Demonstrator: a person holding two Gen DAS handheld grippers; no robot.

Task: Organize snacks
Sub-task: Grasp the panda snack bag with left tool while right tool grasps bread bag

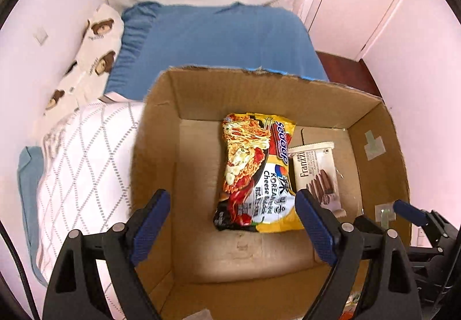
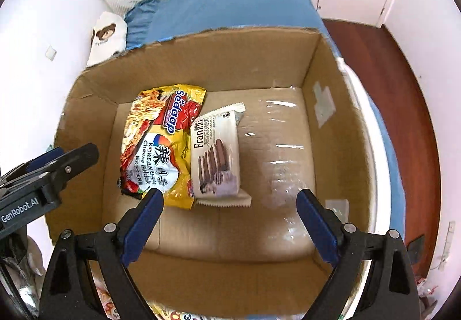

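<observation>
Left wrist view: the left gripper [image 1: 232,197] hangs with fingers spread apart and holding nothing over the open cardboard box [image 1: 288,92], and the right gripper [image 2: 230,197] is likewise spread and holding nothing. Inside the box, a yellow noodle packet [image 1: 255,173] lies flat on the floor, a white cookie packet [image 1: 317,174] touching its right side. Beyond the box's far wall lies a blue bedsheet [image 1: 219,34].

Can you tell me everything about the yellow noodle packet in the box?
The noodle packet is a shiny plastic bag, yellow and red, with a picture of cheesy noodles and the words "Sedaap" and "Korean". It looks sealed and a bit crinkled. It lies flat, face up, on the floor of the cardboard box. Its long edge lies against the white Franzzi cookie pack and seems to touch it. No gripper holds it.
</observation>
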